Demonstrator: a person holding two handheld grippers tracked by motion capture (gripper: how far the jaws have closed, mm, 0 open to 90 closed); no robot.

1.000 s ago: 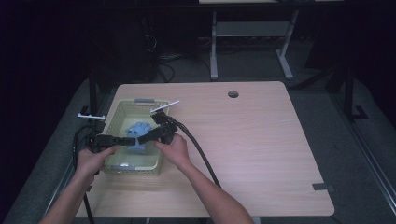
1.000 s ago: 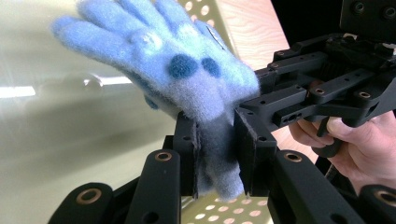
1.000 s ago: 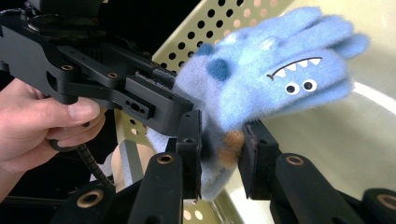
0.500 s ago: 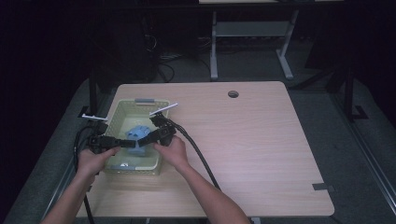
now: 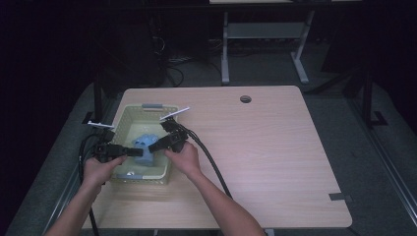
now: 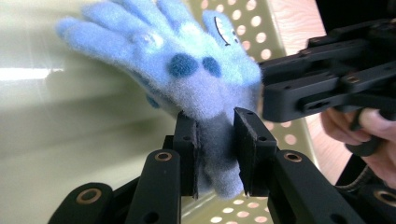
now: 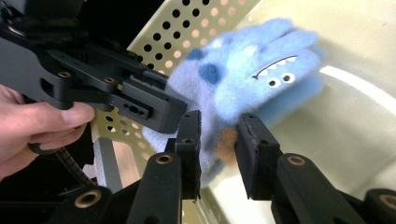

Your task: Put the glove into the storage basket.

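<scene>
Left gripper [image 6: 217,154] clamped on blue fuzzy glove's [image 6: 187,70] cuff inside perforated basket [image 5: 129,118] on counter [image 5: 275,147]; right gripper [image 7: 218,154] pinches the opposite edge.

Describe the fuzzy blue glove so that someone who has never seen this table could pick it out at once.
Start at the wooden table and find the pale yellow-green perforated basket near its left edge. Inside it lies the glove, with the left claw shut on its cuff and the right claw at it from the other side. It is fluffy and light blue, with dark blue spots and a cartoon monster face.
</scene>
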